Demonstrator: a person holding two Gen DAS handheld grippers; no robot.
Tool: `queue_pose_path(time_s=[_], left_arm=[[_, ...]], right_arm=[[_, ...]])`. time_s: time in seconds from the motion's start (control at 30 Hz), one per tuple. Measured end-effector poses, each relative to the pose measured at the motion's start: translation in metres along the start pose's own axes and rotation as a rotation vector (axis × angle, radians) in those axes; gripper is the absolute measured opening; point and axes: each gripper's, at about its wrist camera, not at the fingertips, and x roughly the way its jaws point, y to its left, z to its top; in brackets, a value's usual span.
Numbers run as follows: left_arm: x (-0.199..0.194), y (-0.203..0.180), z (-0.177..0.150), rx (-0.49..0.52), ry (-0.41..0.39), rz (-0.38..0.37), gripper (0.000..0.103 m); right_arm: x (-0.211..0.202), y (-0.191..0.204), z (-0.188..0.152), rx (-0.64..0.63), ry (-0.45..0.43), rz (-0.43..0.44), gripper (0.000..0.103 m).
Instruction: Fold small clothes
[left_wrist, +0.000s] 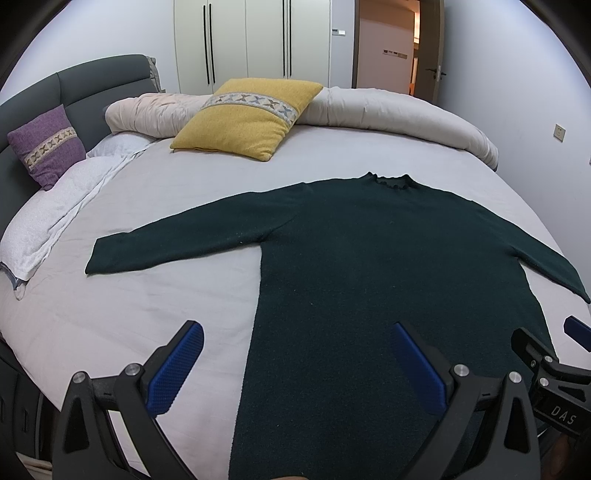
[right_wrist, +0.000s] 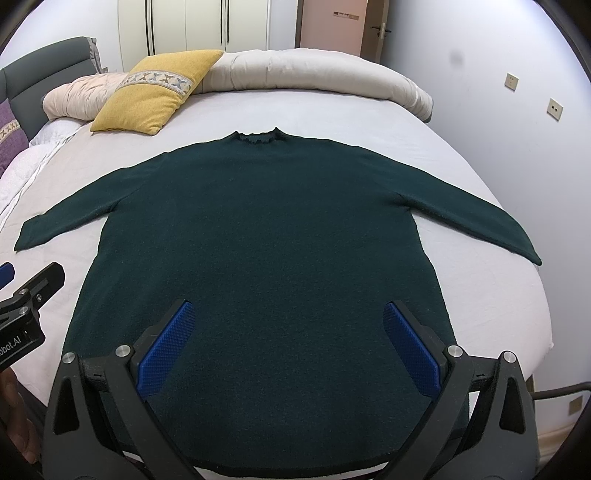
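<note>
Right wrist view shows whole sweater (right_wrist: 258, 229), left wrist adds purple cushion (left_wrist: 46, 146), both claws spread empty.

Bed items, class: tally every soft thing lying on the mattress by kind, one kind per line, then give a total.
Dark green sweater: 1
Cushions, yellow cushion and purple cushion: 2
Rolled duvet: 1
White pillow: 1
Total: 5
</note>
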Motion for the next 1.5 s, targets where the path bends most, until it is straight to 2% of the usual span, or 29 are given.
queue_pose_path(time_s=[0.3,0.57,0.73,0.83,0.93,1.03,1.1,1.13,1.2,1.3,1.37,1.5], left_arm=[[0.0,0.0,0.0,0.0,0.002,0.001,0.103],[0.005,0.013,-0.019,0.0,0.021,0.011,0.103],[0.014,0.009,-0.02,0.004,0.058,-0.028,0.103],[0.027,0.008,-0.013,-0.011,0.104,-0.092,0.103],[0.043,0.009,-0.006,-0.058,0.161,-0.188,0.103],[0.061,0.002,0.004,-0.101,0.212,-0.269,0.103],[0.07,-0.004,0.01,-0.123,0.226,-0.363,0.103],[0.076,-0.008,0.013,-0.134,0.225,-0.414,0.103],[0.082,-0.017,0.017,-0.144,0.222,-0.438,0.103],[0.093,-0.036,0.02,-0.113,0.279,-0.44,0.103],[0.099,-0.039,0.022,-0.145,0.315,-0.431,0.103],[0.105,-0.042,0.031,-0.172,0.279,-0.428,0.103]], right_arm=[[0.0,0.0,0.0,0.0,0.002,0.0,0.103],[0.001,-0.002,-0.003,0.012,0.002,0.007,0.103],[0.003,-0.039,0.001,0.108,-0.022,0.047,0.103],[0.01,-0.092,0.002,0.237,-0.039,0.078,0.103],[0.021,-0.173,-0.001,0.409,-0.067,0.1,0.103],[0.032,-0.259,-0.011,0.59,-0.109,0.076,0.1],[0.042,-0.325,-0.024,0.756,-0.132,0.072,0.083],[0.05,-0.361,-0.034,0.864,-0.137,0.094,0.081],[0.065,-0.416,-0.054,1.035,-0.159,0.156,0.07],[0.09,-0.475,-0.079,1.208,-0.17,0.206,0.068],[0.104,-0.497,-0.089,1.273,-0.193,0.253,0.066],[0.122,-0.52,-0.084,1.275,-0.228,0.274,0.062]])
